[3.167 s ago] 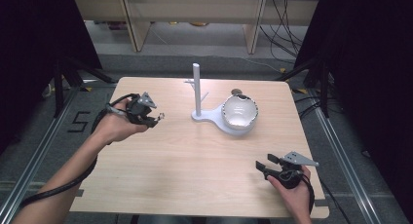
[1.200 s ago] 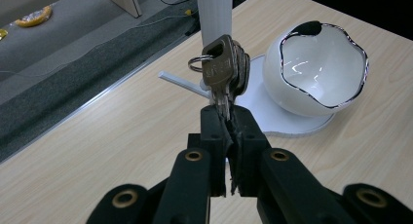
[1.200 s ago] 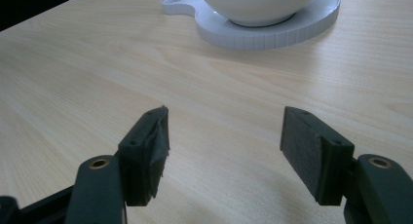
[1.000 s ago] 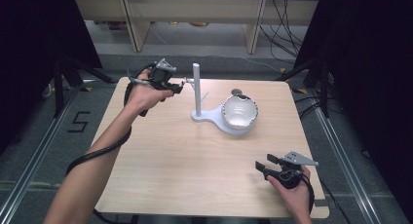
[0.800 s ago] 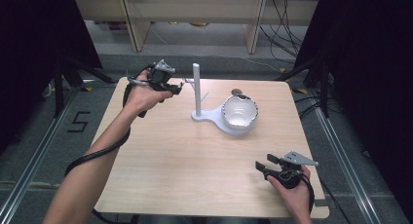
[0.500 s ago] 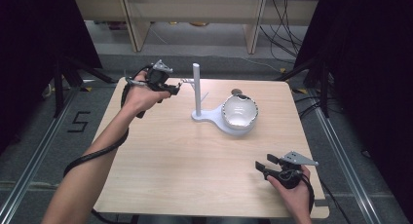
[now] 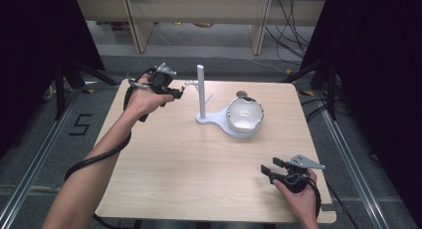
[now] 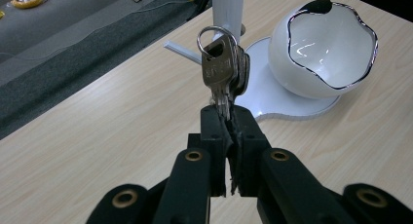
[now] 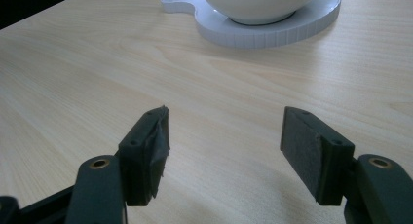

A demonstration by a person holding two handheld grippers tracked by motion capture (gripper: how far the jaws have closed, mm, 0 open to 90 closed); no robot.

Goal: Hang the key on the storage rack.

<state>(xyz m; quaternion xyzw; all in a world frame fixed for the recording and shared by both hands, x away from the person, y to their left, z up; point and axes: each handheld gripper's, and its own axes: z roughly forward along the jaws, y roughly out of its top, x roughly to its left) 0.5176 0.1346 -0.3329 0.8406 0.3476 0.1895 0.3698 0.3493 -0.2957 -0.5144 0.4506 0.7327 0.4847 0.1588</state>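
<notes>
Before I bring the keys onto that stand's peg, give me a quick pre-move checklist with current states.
1. Left gripper shut on the keys by their blades: ok.
2. Key ring free above the jaws, open toward the stand: ok.
3. Thin peg on the white post bare: ok.
4. Ring lined up with the peg tip: not ok, it sits beside the peg.
5. Right gripper open, low over the table, away from the stand: ok.
6. White bowl seated on the stand's base: ok.
</notes>
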